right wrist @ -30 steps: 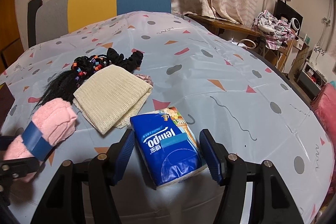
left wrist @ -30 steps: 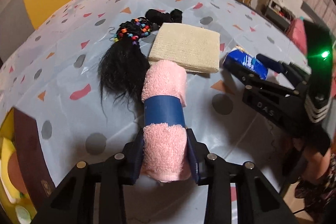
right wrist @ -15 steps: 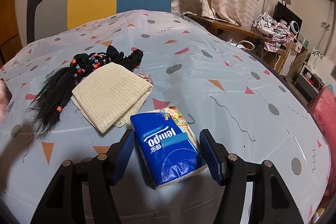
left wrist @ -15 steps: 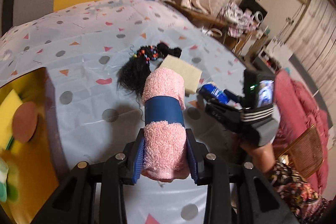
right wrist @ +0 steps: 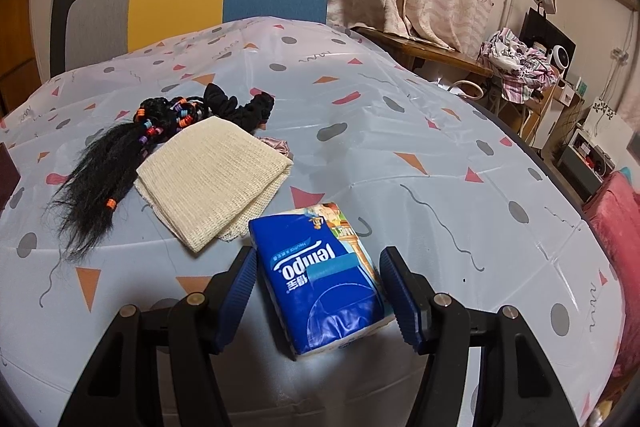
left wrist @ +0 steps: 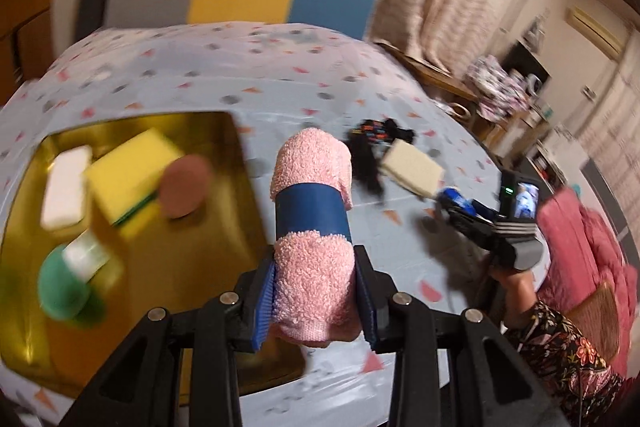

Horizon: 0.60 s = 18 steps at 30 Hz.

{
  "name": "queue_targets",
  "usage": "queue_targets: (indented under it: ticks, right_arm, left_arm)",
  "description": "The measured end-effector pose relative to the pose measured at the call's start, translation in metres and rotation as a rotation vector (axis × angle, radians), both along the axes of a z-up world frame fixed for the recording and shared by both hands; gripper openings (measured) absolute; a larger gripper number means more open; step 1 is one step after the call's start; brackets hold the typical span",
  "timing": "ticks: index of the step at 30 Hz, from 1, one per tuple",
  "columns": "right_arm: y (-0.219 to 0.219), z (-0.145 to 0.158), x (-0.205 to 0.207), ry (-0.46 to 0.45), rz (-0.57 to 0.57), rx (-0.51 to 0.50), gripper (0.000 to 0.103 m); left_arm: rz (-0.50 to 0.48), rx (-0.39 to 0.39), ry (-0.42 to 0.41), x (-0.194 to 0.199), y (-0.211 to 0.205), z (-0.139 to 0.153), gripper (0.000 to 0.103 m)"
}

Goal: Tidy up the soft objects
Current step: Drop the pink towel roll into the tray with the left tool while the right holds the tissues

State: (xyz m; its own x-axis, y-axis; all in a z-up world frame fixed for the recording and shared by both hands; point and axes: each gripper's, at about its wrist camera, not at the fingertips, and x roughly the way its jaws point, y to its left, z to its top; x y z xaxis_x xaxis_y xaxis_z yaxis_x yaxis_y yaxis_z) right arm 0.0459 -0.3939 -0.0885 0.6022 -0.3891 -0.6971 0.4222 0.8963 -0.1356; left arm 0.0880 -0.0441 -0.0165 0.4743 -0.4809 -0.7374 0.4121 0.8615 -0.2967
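Towel: pink rolled towel point(left wrist: 314, 227), blue band, raised beside the gold tray point(left wrist: 168, 291).
Left gripper point(left wrist: 316, 301): clamped on the towel's near end.
Right gripper point(right wrist: 320, 301): jaws apart — straddling a blue tissue pack point(right wrist: 324, 279) on the table point(right wrist: 420, 155), pads apart from it.
Nearby: cream cloth point(right wrist: 212, 183) — black hairpiece point(right wrist: 104, 179) alongside.

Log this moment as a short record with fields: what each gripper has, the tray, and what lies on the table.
left gripper: shut on rolled pink towel with blue band
right gripper: open, astride blue tissue pack
gold tray: holds yellow sponge, other items blurred
table: folded cream mesh cloth, black beaded hairpiece, black scrunchie
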Motion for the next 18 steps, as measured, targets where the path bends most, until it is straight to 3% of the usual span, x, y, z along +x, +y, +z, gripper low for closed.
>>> queue_targets:
  ticks: [12,18]
  right_arm:
    - [0.006,-0.001,0.005,0.032,0.003,-0.035,0.064]
    - [0.007,-0.002,0.007,0.041,0.003,-0.045,0.064]
  left_arm:
    - [0.159,0.056,0.100,0.001,0.080,-0.046,0.036]
    - [0.227,0.130,0.056,-0.003,0.093,-0.049,0.038]
